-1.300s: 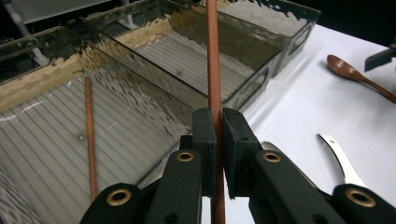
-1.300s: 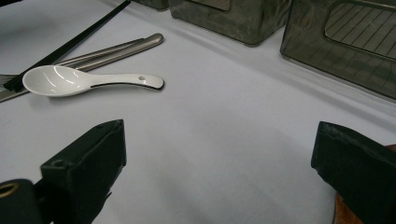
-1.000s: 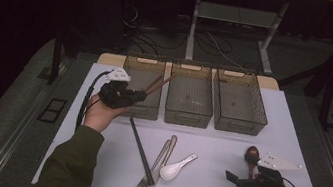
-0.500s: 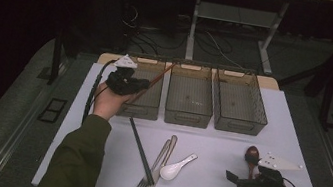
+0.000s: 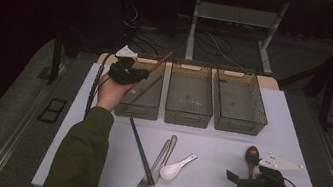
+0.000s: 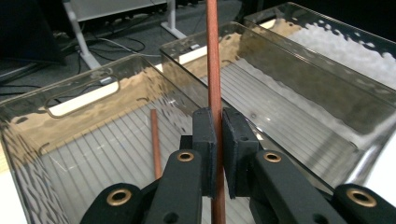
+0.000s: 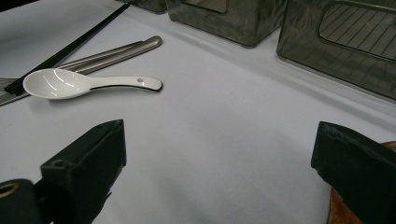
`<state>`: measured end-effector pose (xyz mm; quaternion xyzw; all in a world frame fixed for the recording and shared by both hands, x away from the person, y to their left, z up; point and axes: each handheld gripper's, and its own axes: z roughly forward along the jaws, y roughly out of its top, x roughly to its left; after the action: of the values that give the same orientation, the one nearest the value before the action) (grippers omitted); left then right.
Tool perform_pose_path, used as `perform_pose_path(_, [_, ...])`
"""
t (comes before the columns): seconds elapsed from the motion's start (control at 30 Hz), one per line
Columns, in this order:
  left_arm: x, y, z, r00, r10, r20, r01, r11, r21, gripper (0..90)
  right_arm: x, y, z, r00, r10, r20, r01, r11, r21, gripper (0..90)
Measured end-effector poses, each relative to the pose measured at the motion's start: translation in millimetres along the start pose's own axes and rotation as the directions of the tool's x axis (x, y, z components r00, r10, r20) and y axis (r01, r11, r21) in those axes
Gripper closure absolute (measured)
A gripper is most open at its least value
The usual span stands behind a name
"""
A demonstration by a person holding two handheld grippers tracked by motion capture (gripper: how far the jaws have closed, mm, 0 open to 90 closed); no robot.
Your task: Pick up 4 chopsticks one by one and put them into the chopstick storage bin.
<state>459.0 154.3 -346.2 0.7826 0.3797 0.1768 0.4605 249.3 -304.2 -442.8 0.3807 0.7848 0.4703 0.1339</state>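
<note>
High view: my left tool (image 5: 141, 73) pinches a brown chopstick (image 5: 162, 62) over the left bin (image 5: 137, 110) of three on the counter (image 5: 211, 181); my right tool (image 5: 242, 179) rests low beside a brown wooden spoon (image 5: 251, 154).

Left tool view: jaws pressed onto the chopstick (image 6: 213, 60), upright over the bin (image 6: 28, 140); a second brown chopstick (image 6: 155, 140) lies inside.

Right tool view: jaws spread wide, nothing between; white spoon (image 7: 84, 84) and black chopsticks (image 7: 70, 46) lie ahead.

Three bins (image 5: 191, 95) stand in a row at the desk's (image 5: 298, 145) back; before them lie chopsticks (image 5: 140, 151), fork (image 5: 152, 172), spoon (image 5: 177, 166) left to right.
</note>
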Motion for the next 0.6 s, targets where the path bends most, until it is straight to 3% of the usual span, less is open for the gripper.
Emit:
perform_pose_path(0.43, [20.8, -5.4, 20.4, 0.9953, -0.068, -0.069, 0.069, 0.9976, 0.01, 83.6, -1.3, -0.6, -1.2, 1.0, 0.004, 0.0, -0.004, 1.0, -0.004, 2.8])
perform_pose_path(0.6, [22.0, -8.3, 27.3, 0.9925, -0.07, -0.1, 0.073, 0.997, 0.025, 83.6, -1.6, -0.7, -1.3, 1.0, 0.003, 0.0, -0.003, 1.0, -0.004, 2.8])
